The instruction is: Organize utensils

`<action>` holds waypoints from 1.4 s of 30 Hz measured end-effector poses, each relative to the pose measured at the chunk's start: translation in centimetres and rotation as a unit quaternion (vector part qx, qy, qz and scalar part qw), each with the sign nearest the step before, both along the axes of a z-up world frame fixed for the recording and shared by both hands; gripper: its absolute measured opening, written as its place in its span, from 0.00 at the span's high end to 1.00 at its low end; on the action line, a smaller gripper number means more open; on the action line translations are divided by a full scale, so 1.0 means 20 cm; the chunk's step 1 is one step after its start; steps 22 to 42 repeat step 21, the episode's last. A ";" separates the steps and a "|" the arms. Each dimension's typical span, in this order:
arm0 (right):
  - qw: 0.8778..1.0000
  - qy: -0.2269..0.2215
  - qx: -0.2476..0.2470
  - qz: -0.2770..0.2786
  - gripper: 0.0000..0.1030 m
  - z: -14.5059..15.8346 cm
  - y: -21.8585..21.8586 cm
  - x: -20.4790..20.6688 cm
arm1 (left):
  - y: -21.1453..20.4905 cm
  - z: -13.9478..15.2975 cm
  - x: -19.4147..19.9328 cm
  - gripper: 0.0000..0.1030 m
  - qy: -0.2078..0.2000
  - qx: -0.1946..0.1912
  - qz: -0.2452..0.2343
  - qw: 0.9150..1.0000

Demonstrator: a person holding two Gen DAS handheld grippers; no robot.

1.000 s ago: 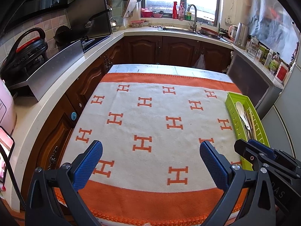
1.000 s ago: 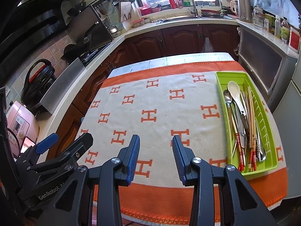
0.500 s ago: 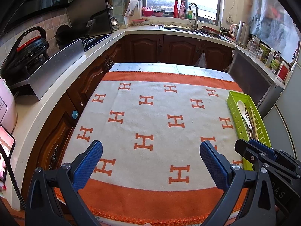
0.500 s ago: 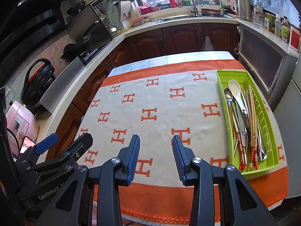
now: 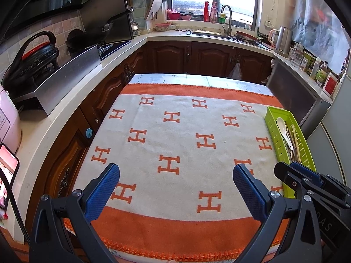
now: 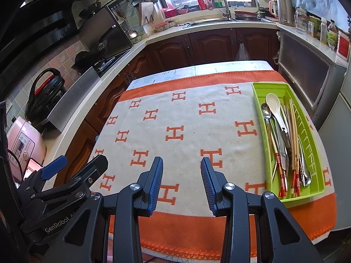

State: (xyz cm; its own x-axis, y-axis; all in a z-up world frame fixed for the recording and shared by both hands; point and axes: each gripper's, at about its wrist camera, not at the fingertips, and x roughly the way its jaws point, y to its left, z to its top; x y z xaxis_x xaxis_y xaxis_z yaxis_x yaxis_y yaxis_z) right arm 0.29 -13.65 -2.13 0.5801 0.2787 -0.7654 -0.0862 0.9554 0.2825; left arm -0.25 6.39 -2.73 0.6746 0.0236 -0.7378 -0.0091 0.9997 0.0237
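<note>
Kitchen with dark wooden cabinets (image 5: pixel 206 59) running along the far wall and left side, pale stone counter (image 5: pixel 54 127) on top. Table in the middle, covered by a woolly cream cloth (image 6: pixel 186 122) with orange H marks and broad orange borders; bare pale tabletop shows past the far edge. Grey metal splash panel (image 5: pixel 68 79) stands on the left counter, black round cooker (image 5: pixel 28 54) with a looped handle behind it, pink appliance (image 6: pixel 24 142) nearer. Sink with curved metal tap (image 6: pixel 221 2) under the window, red and pink bottles beside it. Steel kettle (image 5: pixel 284 41) and jars on the right counter.

Green plastic tray (image 6: pixel 311 144), long and slotted, lies on the cloth at the table's right edge. Inside, lying lengthwise: white spoon (image 6: pixel 274 109), metal spoon (image 6: pixel 265 111), chopsticks (image 6: pixel 294 127) with red-banded ends, other metal handles bunched together, too overlapped to sort.

Left gripper (image 5: pixel 175 188) hovers over the near edge of the cloth, blue ribbed pads wide apart, nothing between them. Right gripper (image 6: pixel 182 182) hovers just beside it, pads narrower but apart, nothing held. Tray sits to the right of both grippers, apart from the jaws; in the left view the right gripper's black body partly covers the tray's near end. Nothing lies on the cloth between jaws and tray.
</note>
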 end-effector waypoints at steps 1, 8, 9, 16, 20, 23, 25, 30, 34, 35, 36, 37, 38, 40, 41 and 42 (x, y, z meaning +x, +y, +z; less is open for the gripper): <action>1.000 0.000 0.000 0.000 0.65 0.01 0.01 -0.01 | 0.01 -0.01 0.00 0.01 0.001 -0.001 0.001 1.000; 1.000 0.000 0.001 -0.001 0.65 0.01 0.02 -0.01 | 0.01 0.00 -0.02 0.01 0.007 0.000 0.005 1.000; 1.000 0.000 0.001 -0.001 0.65 0.01 0.02 -0.01 | 0.02 0.00 -0.02 0.01 0.008 -0.001 0.005 1.000; 1.000 0.000 0.000 -0.001 0.65 0.01 0.02 -0.02 | 0.03 0.00 -0.03 0.01 0.007 -0.005 0.006 1.000; 1.000 0.000 0.001 0.000 0.65 0.01 0.03 -0.02 | 0.04 0.01 -0.05 0.01 0.005 -0.007 0.007 1.000; 1.000 0.000 0.001 -0.001 0.65 0.01 0.03 -0.02 | 0.04 0.01 -0.05 0.01 0.005 -0.007 0.007 1.000; 1.000 0.000 0.001 -0.001 0.65 0.01 0.03 -0.02 | 0.04 0.01 -0.05 0.01 0.005 -0.007 0.007 1.000; 1.000 0.000 0.001 -0.001 0.65 0.01 0.03 -0.02 | 0.04 0.01 -0.05 0.01 0.005 -0.007 0.007 1.000; 1.000 0.000 0.001 -0.001 0.65 0.01 0.03 -0.02 | 0.04 0.01 -0.05 0.01 0.005 -0.007 0.007 1.000; 1.000 0.000 0.001 -0.001 0.65 0.01 0.03 -0.02 | 0.04 0.01 -0.05 0.01 0.005 -0.007 0.007 1.000; 1.000 0.000 0.001 -0.001 0.65 0.01 0.03 -0.02 | 0.04 0.01 -0.05 0.01 0.005 -0.007 0.007 1.000; 1.000 0.000 0.001 -0.001 0.65 0.01 0.03 -0.02 | 0.04 0.01 -0.05 0.01 0.005 -0.007 0.007 1.000; 1.000 0.000 0.001 -0.001 0.65 0.01 0.03 -0.02 | 0.04 0.01 -0.05 0.01 0.005 -0.007 0.007 1.000; 1.000 0.000 0.001 -0.001 0.65 0.01 0.03 -0.02 | 0.04 0.01 -0.05 0.01 0.005 -0.007 0.007 1.000; 1.000 0.000 0.001 -0.001 0.65 0.01 0.03 -0.02 | 0.04 0.01 -0.05 0.01 0.005 -0.007 0.007 1.000; 1.000 0.000 0.001 -0.001 0.65 0.01 0.03 -0.02 | 0.04 0.01 -0.05 0.01 0.005 -0.007 0.007 1.000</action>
